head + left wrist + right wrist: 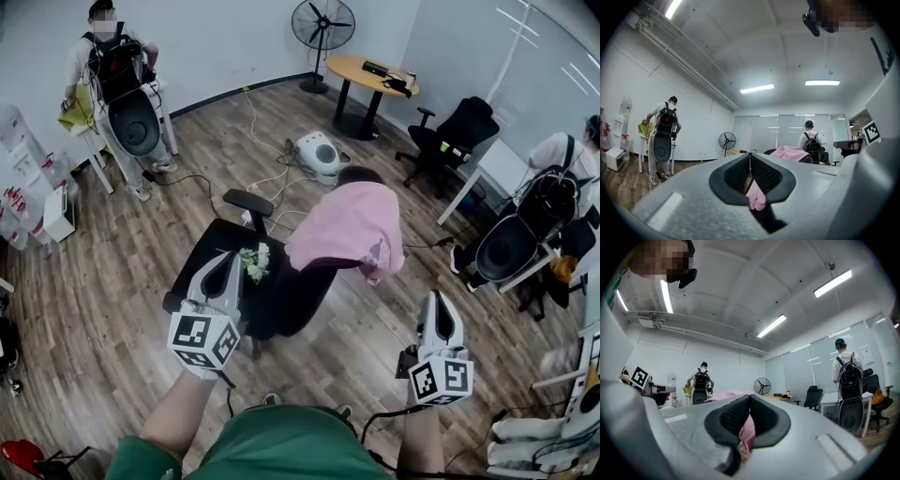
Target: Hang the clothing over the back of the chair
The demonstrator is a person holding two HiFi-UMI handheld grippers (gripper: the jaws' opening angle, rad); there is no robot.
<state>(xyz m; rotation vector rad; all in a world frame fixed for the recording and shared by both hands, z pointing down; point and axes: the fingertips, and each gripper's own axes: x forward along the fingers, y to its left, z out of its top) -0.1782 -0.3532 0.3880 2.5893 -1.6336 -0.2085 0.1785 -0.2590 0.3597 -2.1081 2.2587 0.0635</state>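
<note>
A soft pink garment (349, 230) lies draped over the backrest of a black office chair (211, 246), which stands on a wood-plank floor (112, 281). A small white flower bunch (255, 262) rests on the chair's seat. The left gripper (225, 262) is held level beside the seat, its jaws pressed fully together with nothing between them. The right gripper (439, 305) is held near the chair's other side, apart from the garment, its jaws likewise closed tip to tip and empty.
</note>
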